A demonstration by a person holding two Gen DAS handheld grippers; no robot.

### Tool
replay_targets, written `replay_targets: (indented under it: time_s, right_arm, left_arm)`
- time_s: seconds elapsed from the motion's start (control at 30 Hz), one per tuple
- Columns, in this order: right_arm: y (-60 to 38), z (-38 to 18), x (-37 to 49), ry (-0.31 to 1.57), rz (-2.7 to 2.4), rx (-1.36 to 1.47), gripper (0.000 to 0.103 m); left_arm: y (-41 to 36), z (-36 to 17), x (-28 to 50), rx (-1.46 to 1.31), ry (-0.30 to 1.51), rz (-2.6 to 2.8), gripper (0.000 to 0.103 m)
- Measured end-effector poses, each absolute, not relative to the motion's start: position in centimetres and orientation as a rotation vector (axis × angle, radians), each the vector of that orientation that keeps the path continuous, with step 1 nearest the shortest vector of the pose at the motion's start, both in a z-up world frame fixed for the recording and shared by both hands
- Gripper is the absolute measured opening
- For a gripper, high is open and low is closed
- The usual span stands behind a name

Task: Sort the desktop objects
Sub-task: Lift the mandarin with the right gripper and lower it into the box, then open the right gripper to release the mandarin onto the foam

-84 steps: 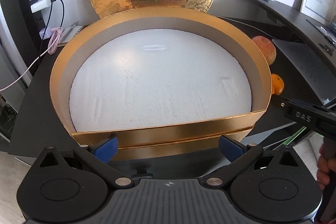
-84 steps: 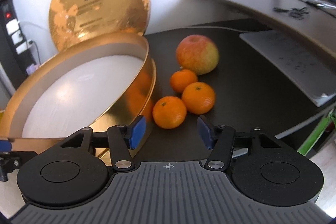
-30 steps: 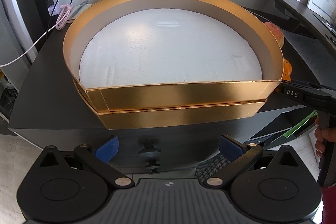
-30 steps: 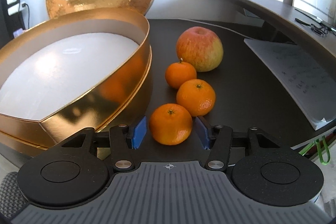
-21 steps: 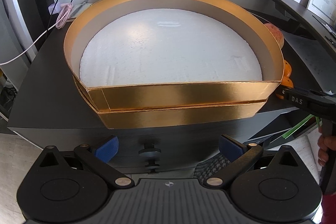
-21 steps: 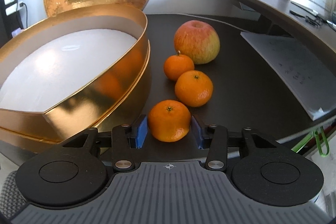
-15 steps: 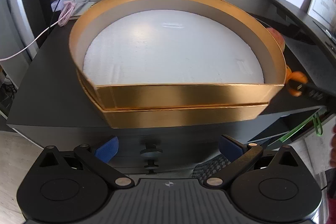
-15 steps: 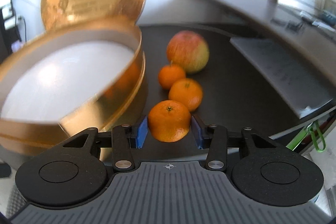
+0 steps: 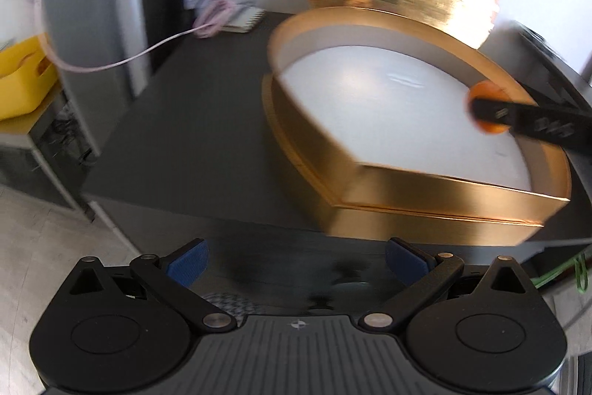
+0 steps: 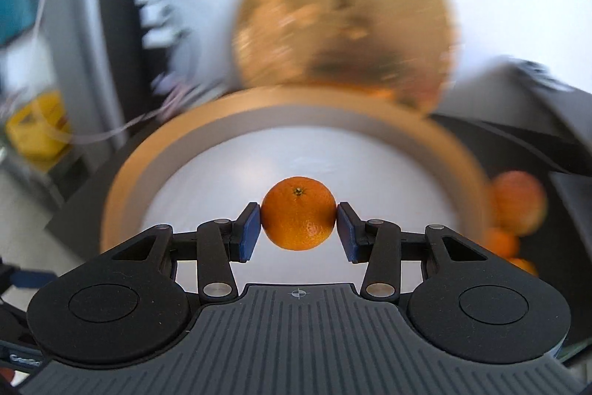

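Right gripper clamps a tangerine, held over the gold box. Left gripper spread wide, empty, short of the desk.

The right hand-held gripper has its two blue pads pressed against either side of a mandarin, which is held above the white floor of the gold box. The box sits on the dark desk. Behind it a round gold lid stands upright against the pale wall, heavily blurred. Beyond the box's right rim lie a reddish apple and two more mandarins, close together. At far left a yellow bin shows, also blurred.
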State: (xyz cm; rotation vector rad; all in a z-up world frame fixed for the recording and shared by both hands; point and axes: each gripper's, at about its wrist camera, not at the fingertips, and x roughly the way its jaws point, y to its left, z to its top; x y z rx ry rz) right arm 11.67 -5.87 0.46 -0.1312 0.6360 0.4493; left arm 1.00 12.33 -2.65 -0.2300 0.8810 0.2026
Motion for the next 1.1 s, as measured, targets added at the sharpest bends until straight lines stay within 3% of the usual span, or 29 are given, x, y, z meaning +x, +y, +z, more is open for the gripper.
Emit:
replay_targets:
  time_s: [0.27, 0.63, 0.97, 1.1]
  right_arm:
    - [0.5, -2.8, 14.0, 0.799, 0.555, -0.182, 0.046]
    - [3.2, -3.9, 15.9, 0.87, 0.552, -0.2, 0.047]
    - [0.9, -2.4, 13.6, 0.804, 0.55, -0.201, 0.065]
    - [-2.5, -1.0, 11.5, 0.749, 0.533, -0.155, 0.067]
  left_arm:
    - [14.9, -3.3, 0.5, -0.291, 0.889, 0.26, 0.102]
    - [14.9, -3.7, 0.5, -0.284, 0.899, 0.238, 0.102]
    - [12.9, -3.0, 0.2, -0.238, 0.881, 0.198, 0.102]
    - [11.3, -2.4, 0.2, -0.191, 0.861, 0.169, 0.102]
